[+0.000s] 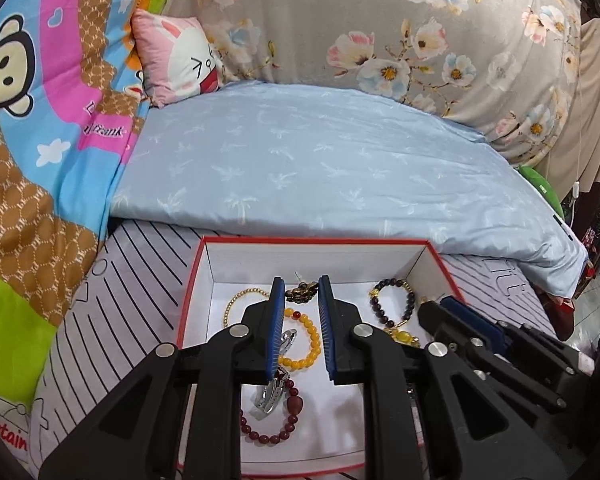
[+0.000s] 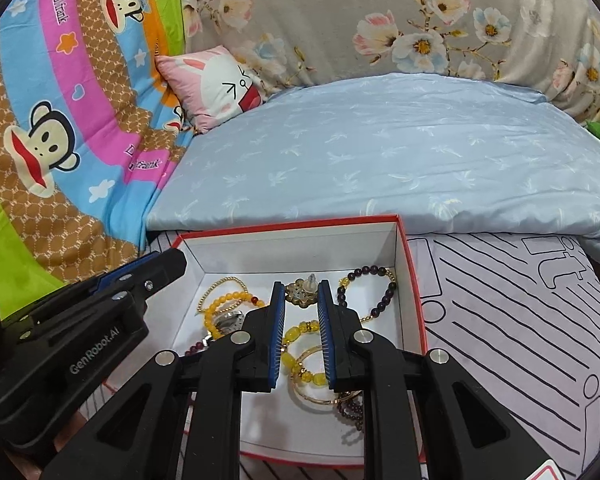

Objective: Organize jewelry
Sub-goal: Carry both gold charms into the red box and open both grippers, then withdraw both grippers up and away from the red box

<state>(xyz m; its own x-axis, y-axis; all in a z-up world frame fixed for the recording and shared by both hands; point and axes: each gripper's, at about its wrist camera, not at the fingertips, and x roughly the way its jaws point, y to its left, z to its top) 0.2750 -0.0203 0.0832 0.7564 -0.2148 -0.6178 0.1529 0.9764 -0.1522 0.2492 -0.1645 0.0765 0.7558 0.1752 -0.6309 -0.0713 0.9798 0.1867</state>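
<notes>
Your left gripper (image 1: 300, 330) is a matte black plastic frame with two angular, cut-out arms, each ending in a finger faced with a ribbed blue pad (image 1: 275, 330). Round silver pivot bolts (image 1: 239, 332) sit at the linkage joints (four show in each wrist view). Your right gripper (image 2: 301, 334) is built the same, blue pads and silver bolts alike. From the right wrist view, the left gripper's side carries white "GenRobot.AI" lettering (image 2: 94, 352) and small silver screws (image 2: 149, 284).

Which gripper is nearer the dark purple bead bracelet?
Right. The right gripper hovers just left of the dark purple bead bracelet; the left gripper hangs farther left, over the orange bracelet.
</notes>
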